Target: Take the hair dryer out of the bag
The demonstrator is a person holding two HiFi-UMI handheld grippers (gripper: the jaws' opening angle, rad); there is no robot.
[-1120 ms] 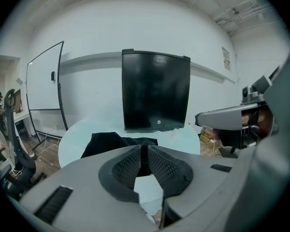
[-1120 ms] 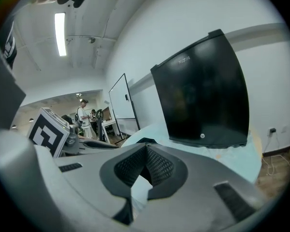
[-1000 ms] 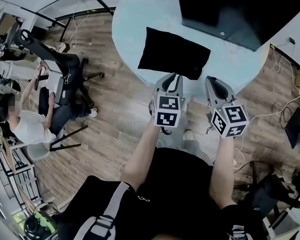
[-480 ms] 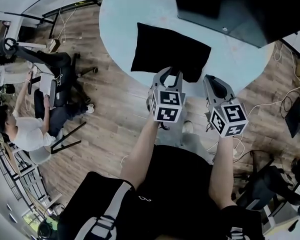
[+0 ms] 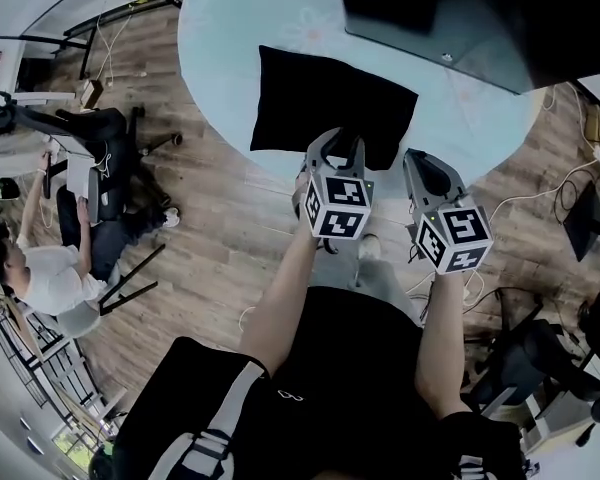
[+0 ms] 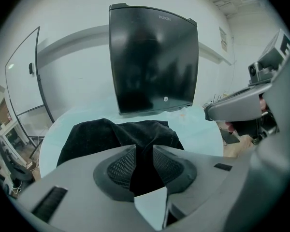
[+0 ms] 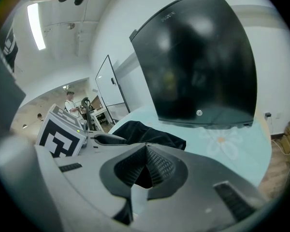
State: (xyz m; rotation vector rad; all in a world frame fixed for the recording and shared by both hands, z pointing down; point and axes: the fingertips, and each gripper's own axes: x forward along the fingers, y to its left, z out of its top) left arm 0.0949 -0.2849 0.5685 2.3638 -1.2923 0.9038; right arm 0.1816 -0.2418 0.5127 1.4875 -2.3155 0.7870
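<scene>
pale surface [image 5: 220, 28]: bag [image 5: 320, 93] just ahead of left tool [image 5: 337, 140], its jaws just opened, nothing between; right tool [image 5: 416, 160] closed, empty. straddle the bag's near edge squarely.

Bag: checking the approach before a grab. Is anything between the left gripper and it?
Nothing visible. The left gripper has just been opening its jaws, and the near edge of the bag shows between them, unpinched, on the table.

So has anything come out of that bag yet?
Nothing done: the black bag lies on the table, no hair dryer showing. In hand: the left tool, its jaws just opened, frames the bag's near edge ungripped; the right tool shut, empty. Left: opening the bag, pulling the dryer out.
</scene>
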